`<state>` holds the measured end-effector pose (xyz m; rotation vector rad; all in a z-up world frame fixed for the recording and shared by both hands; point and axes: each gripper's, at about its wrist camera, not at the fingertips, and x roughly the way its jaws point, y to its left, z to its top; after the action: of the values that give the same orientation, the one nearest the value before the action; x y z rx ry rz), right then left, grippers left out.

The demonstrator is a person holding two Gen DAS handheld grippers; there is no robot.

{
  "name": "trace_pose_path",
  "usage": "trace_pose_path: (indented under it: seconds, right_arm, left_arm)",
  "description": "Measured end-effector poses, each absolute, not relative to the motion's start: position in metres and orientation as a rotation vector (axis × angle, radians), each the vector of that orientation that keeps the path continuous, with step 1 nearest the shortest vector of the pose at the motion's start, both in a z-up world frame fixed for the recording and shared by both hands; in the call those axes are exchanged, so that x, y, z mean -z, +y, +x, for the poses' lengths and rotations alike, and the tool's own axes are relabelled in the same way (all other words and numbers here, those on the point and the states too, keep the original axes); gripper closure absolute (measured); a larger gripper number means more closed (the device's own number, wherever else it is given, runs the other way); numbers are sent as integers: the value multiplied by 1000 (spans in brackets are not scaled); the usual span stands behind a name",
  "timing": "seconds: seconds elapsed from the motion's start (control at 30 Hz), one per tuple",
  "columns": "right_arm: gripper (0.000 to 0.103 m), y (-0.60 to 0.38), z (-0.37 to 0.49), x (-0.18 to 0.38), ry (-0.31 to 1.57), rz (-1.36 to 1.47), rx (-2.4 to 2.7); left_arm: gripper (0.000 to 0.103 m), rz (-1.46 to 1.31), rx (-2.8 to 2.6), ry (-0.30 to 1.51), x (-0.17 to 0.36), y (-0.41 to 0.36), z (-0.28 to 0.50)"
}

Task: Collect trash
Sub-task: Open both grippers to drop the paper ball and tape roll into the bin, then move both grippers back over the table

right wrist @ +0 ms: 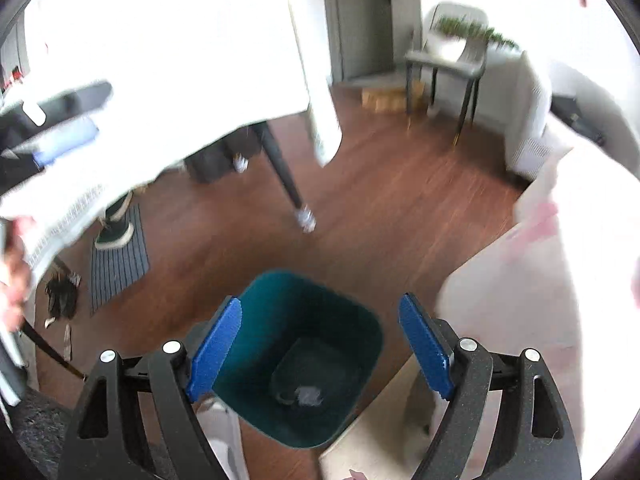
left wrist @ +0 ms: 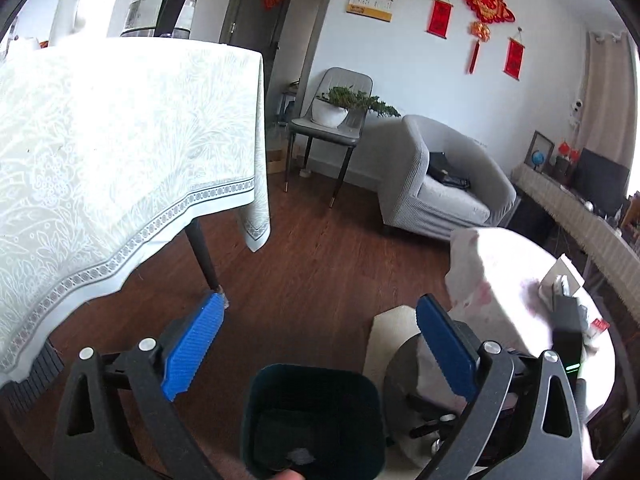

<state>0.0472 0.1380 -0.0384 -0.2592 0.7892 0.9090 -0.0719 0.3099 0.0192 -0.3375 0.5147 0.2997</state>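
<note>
Both hand-held grippers over dark teal square plastic bin [right wrist: 298, 356] on wood floor, near tabletop corner leg.

Left hand-held gripper [left wrist: 320, 344]: jaws wide, empty.

Right hand-held gripper [right wrist: 320, 344]: same, empty.

Crumpled grey-white trash wad [right wrist: 308, 395] at bin bottom; looks like drop done, jaws parted for release.

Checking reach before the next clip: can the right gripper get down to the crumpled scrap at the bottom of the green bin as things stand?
Probably yes. The right gripper hangs over the green bin with jaws open and empty, and nothing covers the bin's mouth above the crumpled scrap.
</note>
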Motion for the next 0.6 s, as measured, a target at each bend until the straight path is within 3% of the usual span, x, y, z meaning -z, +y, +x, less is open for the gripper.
trace_pose_path:
  seconds: [0.23,0.6]
  right_arm:
    - [18,73,59,-17,672,-162,-849]
    - [17,-26,74,-42,607,-130,-711]
  left_arm:
    - [4,-331,-239,498,-26,274,-53]
    - [4,-286,-116,555,-21,192,-7]
